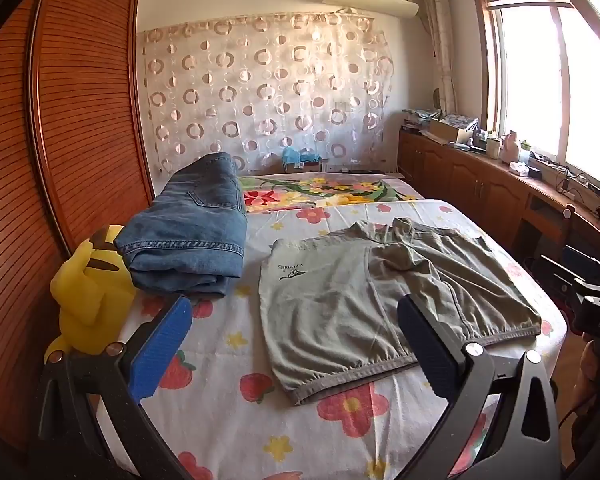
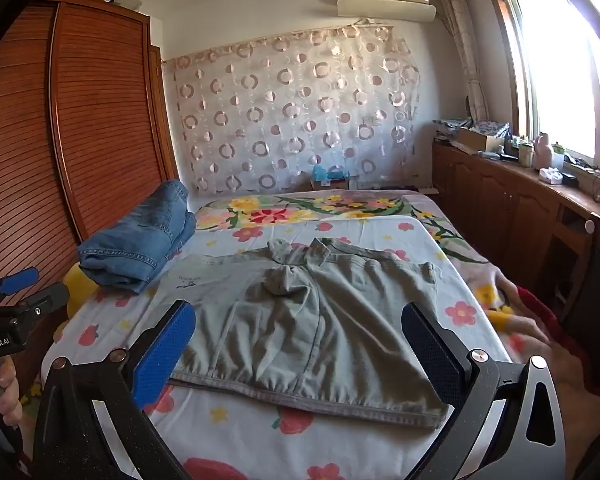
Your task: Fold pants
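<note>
Both grippers hover above the near edge of the bed [image 2: 236, 436], fingers pointing forward over it, holding nothing. Left gripper [image 1: 296, 344] has its blue pads spread wide, level, framing the hem side of the grey-green pants [image 1: 380, 304]. Right gripper [image 2: 300, 352] is likewise spread wide, its pads either side of the pants' near hem. These pants lie flat across the flowered sheet, crotch bunched at the middle. Folded jeans [image 1: 188, 240] sit at the far left, touching a yellow plush toy [image 1: 88, 300] beside the wardrobe [image 1: 40, 140].
</note>
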Action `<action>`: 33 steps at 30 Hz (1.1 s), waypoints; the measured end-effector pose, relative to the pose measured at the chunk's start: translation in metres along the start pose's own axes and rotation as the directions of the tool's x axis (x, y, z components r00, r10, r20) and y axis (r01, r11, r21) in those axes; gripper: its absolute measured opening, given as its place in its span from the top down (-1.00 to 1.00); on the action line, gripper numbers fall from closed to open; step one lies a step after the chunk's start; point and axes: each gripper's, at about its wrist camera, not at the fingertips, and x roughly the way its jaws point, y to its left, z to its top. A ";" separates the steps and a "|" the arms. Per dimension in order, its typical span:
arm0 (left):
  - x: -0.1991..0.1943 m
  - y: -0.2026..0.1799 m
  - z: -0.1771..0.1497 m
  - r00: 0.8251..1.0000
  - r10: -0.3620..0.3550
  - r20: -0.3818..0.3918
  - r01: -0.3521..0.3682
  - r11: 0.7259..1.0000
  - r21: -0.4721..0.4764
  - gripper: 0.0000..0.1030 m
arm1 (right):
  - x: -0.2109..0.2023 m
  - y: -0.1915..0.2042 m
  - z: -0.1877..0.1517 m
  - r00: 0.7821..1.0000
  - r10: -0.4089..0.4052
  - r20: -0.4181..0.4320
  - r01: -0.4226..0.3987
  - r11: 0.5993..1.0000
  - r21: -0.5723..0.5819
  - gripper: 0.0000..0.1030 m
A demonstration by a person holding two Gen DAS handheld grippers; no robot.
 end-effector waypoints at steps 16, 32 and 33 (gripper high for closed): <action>0.000 0.000 0.000 1.000 -0.002 0.008 0.002 1.000 -0.004 -0.99 | 0.000 0.000 0.000 1.000 -0.002 0.003 0.002 1.000 -0.004 -1.00; 0.001 0.001 -0.003 1.000 0.010 0.007 -0.010 1.000 -0.009 -0.99 | -0.002 0.000 0.001 1.000 0.000 0.008 0.000 1.000 -0.001 -1.00; 0.001 0.001 -0.003 1.000 0.009 0.007 -0.009 1.000 -0.009 -0.99 | -0.002 0.000 0.001 1.000 0.000 0.008 0.000 1.000 -0.001 -1.00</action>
